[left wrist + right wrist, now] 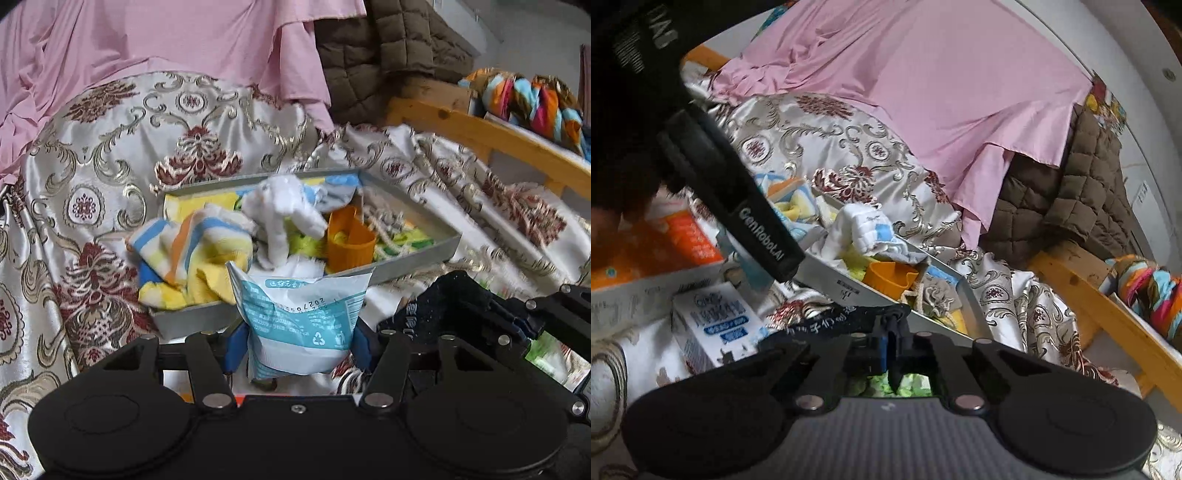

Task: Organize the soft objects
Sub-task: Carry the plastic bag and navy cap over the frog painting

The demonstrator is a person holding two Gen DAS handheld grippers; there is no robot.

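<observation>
My left gripper (299, 343) is shut on a white and teal soft packet (301, 317), held just in front of the grey tray (413, 264). The tray holds a striped towel (192, 251), a white plush toy (284, 210), an orange cup (349, 240) and rope. My right gripper (892, 354) is shut on a black cloth with white lettering (827, 325), right of the left one; the cloth also shows in the left wrist view (443, 306). The tray (971, 299) and cup (892, 277) lie beyond it.
A patterned satin bedspread (110, 147) covers the bed, with pink cloth (147, 37) and a brown quilt (388, 48) behind. A wooden bed rail (498, 140) runs at right with a colourful twisted cloth (535, 99). A white and blue box (713, 321) and orange box (665, 243) lie left.
</observation>
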